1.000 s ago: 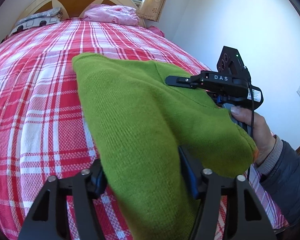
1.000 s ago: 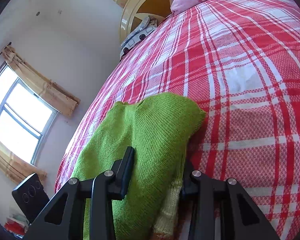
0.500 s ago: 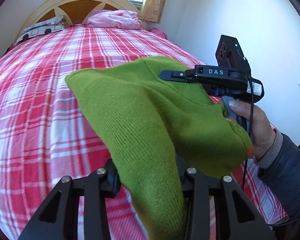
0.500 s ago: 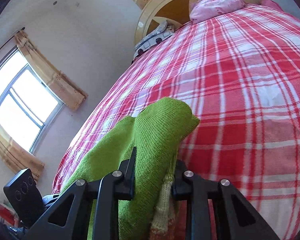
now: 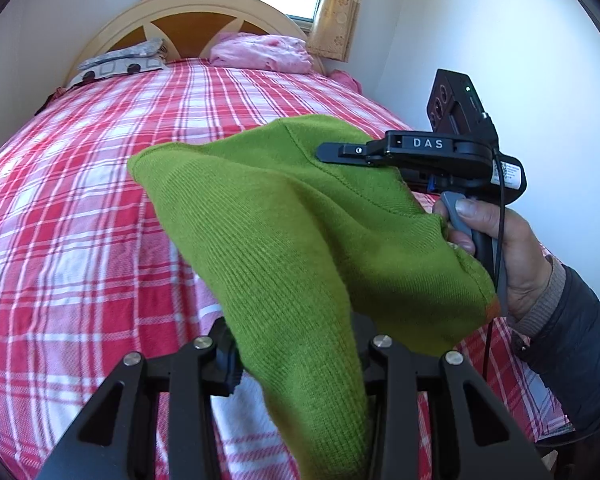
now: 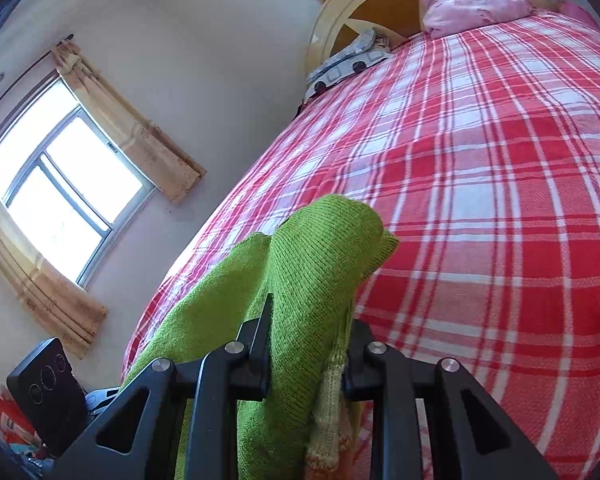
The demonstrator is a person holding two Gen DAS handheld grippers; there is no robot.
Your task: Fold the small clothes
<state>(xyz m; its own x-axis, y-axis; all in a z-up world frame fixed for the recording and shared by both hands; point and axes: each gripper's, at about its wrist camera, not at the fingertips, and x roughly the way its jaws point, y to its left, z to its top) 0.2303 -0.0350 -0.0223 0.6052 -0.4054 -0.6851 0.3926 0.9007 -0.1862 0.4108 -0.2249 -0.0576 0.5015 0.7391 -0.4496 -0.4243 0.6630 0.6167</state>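
Both tools [image 5: 294, 354] [image 6: 306, 354] clamped on green sweater [image 5: 300, 232], above plaid bed [image 5: 80, 200].

The green knit garment [image 5: 284, 240] covers the fingertips of the left hand-held gripper [image 5: 296, 344] and runs off the bottom edge between its arms, while in the right wrist view it likewise hides the fingertips of the right hand-held gripper [image 6: 306, 344] and leaves the frame below.

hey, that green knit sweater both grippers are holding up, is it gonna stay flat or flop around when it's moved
The green sweater will likely flop: it sags and creases between the left gripper and right gripper. Its free corner droops toward the plaid bedspread, so it is probably light and unlikely to slip from the shut grippers.
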